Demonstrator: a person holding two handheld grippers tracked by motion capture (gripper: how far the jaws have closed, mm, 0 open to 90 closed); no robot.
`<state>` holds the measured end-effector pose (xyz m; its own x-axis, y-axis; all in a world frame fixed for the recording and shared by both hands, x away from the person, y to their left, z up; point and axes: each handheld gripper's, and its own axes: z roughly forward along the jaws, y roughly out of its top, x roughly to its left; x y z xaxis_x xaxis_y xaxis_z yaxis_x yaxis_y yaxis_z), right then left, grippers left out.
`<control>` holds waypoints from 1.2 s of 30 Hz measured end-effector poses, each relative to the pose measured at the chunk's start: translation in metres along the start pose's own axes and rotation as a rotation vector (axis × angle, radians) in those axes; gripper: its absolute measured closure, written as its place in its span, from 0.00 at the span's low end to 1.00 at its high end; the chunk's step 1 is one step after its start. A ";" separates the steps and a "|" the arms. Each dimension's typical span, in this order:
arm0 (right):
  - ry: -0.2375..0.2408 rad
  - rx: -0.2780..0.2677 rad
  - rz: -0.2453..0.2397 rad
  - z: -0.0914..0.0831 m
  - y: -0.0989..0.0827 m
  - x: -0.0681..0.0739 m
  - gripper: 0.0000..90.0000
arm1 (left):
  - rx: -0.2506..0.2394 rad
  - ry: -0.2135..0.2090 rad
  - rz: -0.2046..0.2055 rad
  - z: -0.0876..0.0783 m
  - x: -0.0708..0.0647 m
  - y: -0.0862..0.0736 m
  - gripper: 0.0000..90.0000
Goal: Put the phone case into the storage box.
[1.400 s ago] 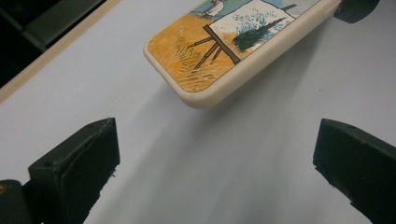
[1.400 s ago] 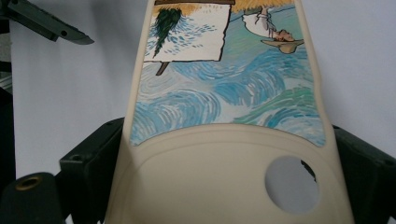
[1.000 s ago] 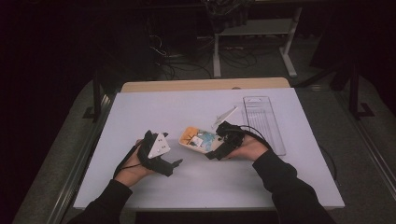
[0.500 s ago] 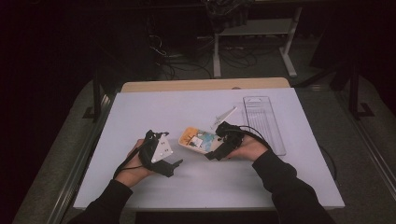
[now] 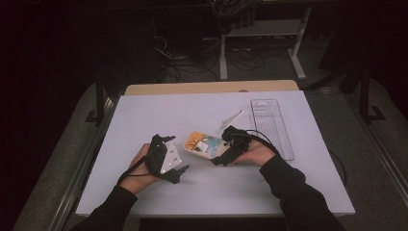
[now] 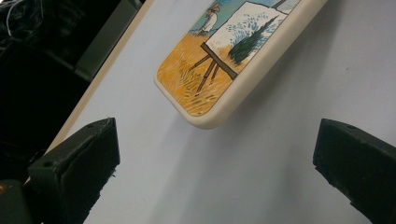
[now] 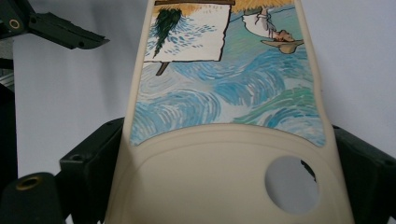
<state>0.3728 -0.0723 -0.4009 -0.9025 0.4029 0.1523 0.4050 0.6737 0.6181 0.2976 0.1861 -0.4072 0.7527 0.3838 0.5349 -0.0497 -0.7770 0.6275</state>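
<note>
The painted phone case (image 7: pixel 224 116) is pinched between the jaws of the right gripper (image 5: pixel 230 149), while the left gripper (image 5: pixel 166 161), spread wide, is placed just before its free end, not yet grabbed.

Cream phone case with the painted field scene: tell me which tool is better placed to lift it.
Right. The right tool already has its jaws around the cream painted phone case at its camera-hole end. The left tool is open, with the case ahead of its jaws, not between them.
</note>
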 end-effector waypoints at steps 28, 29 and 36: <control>0.008 0.001 0.007 0.002 0.002 0.001 0.10 | -0.005 0.191 0.269 0.004 -0.020 0.007 0.00; 0.008 0.000 0.006 0.002 0.002 0.001 0.10 | -0.003 0.195 0.272 0.004 -0.020 0.007 0.00; 0.011 -0.003 0.006 0.003 0.002 0.001 0.10 | 0.012 0.234 0.335 0.008 -0.024 0.008 0.00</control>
<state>0.3732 -0.0686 -0.4012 -0.9017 0.4000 0.1643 0.4099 0.6694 0.6196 0.2844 0.1668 -0.4190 0.5261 0.2103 0.8240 -0.2579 -0.8839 0.3903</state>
